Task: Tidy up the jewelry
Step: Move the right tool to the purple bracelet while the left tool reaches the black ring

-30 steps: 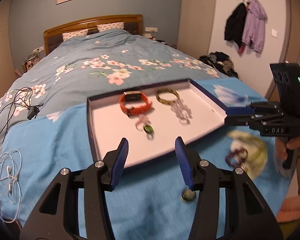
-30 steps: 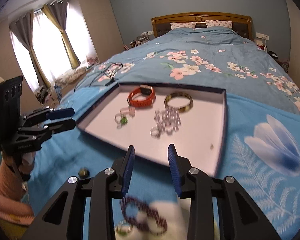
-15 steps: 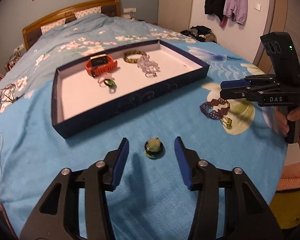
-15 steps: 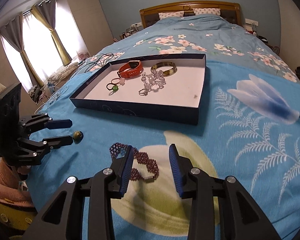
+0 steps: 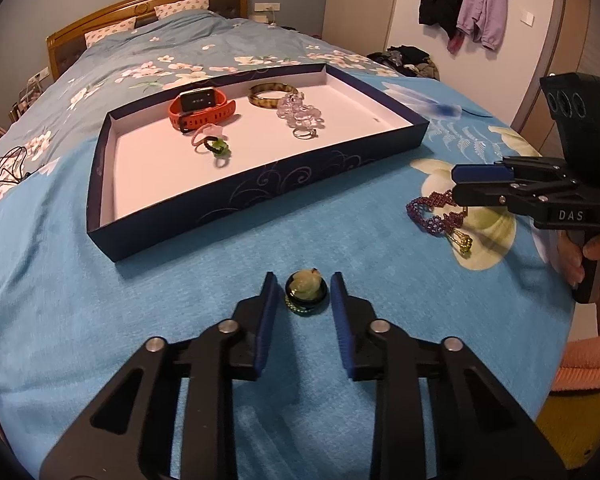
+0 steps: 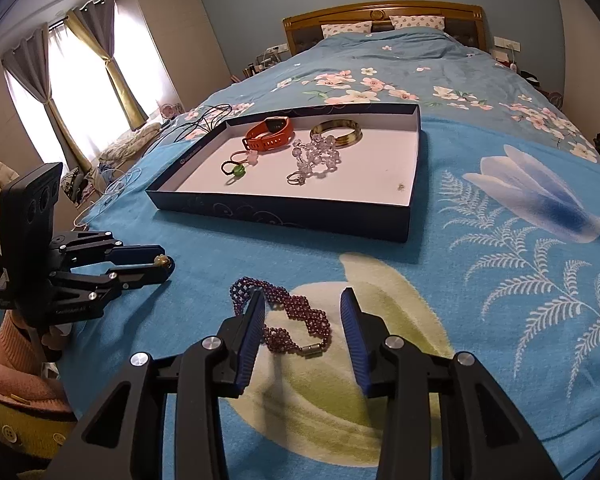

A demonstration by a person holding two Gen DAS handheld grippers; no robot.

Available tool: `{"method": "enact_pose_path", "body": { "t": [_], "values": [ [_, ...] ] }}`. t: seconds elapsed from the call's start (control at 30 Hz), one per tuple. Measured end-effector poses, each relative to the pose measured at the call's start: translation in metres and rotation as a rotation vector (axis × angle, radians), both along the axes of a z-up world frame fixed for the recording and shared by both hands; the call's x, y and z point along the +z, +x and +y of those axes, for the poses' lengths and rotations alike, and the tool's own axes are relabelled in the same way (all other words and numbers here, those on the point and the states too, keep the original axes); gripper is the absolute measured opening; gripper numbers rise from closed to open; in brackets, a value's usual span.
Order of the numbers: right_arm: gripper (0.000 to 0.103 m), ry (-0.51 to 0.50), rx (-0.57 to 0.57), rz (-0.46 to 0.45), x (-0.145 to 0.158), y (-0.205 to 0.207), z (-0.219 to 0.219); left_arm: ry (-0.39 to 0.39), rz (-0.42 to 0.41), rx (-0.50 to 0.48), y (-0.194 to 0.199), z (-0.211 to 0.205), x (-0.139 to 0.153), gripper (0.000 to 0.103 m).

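A dark blue tray lies on the blue bedspread. It holds an orange watch, an amber bangle, a clear bead bracelet and rings. My left gripper is open, low over the spread, with its fingers on either side of a pale green stone ring. My right gripper is open around a purple bead bracelet, which also shows in the left wrist view.
The wooden headboard and pillows are at the far end of the bed. Cables lie on the bed left of the tray. Clothes hang on the wall. Curtained windows are on the left.
Both grippers have come down and forward. The left now has the green ring between its fingers. The right now has the purple bracelet between its fingers.
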State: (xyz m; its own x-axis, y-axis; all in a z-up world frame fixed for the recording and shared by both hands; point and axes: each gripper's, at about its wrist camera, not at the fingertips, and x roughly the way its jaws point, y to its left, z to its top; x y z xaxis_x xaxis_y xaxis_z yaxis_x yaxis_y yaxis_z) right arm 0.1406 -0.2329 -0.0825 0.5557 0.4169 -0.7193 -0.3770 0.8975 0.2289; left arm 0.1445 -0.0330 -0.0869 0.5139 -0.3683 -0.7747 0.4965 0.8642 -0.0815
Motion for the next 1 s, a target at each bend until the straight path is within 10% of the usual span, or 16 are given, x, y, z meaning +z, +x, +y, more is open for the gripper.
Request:
{"method": "enact_pose_path", "body": {
  "t": [0.77, 1.0],
  "values": [
    [0.037, -0.078, 0.014, 0.028, -0.007, 0.002, 0.01, -0.063, -0.071, 0.057, -0.004, 0.013, 0.018, 0.022],
    [0.003, -0.104, 0.012, 0.031, -0.009, 0.004, 0.012, -0.07, -0.084, 0.062, -0.007, 0.018, 0.021, 0.022]
  ]
}}
